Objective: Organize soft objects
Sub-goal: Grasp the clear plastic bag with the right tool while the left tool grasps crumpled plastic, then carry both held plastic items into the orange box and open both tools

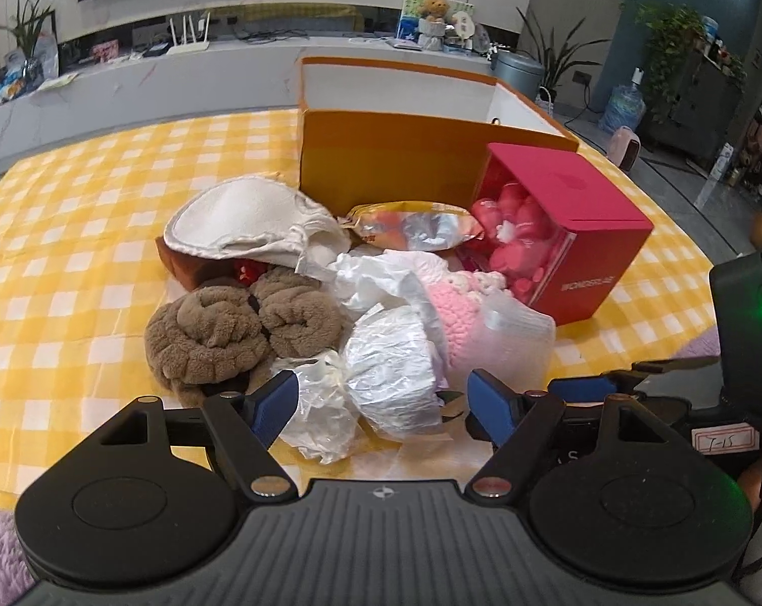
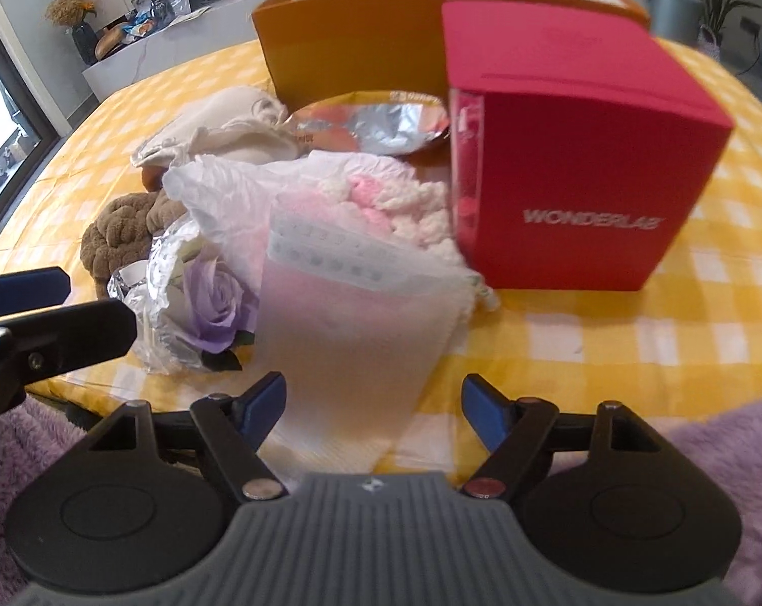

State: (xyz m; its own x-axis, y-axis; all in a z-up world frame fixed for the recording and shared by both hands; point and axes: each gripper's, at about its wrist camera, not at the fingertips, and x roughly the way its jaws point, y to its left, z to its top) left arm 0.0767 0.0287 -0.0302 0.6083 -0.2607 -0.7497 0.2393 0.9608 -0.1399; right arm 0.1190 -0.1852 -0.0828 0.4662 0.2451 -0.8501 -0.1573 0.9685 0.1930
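The sorting looks barely begun. At the table's near edge the left gripper (image 1: 381, 399) stands wide open around a wrapped flower (image 1: 391, 368) without gripping it, and the right gripper (image 2: 373, 404) — also open, empty — straddles a frosted pink pouch (image 2: 350, 333). Further in, the brown towel (image 1: 214, 333), white cloth bag (image 1: 244, 217) and foil packet (image 1: 416, 224) lie heaped. Behind them the orange box (image 1: 396, 151) shows nothing inside — its floor is hidden.

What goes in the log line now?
left claw: open over wrapped flower | right claw: open over pouch | nothing held
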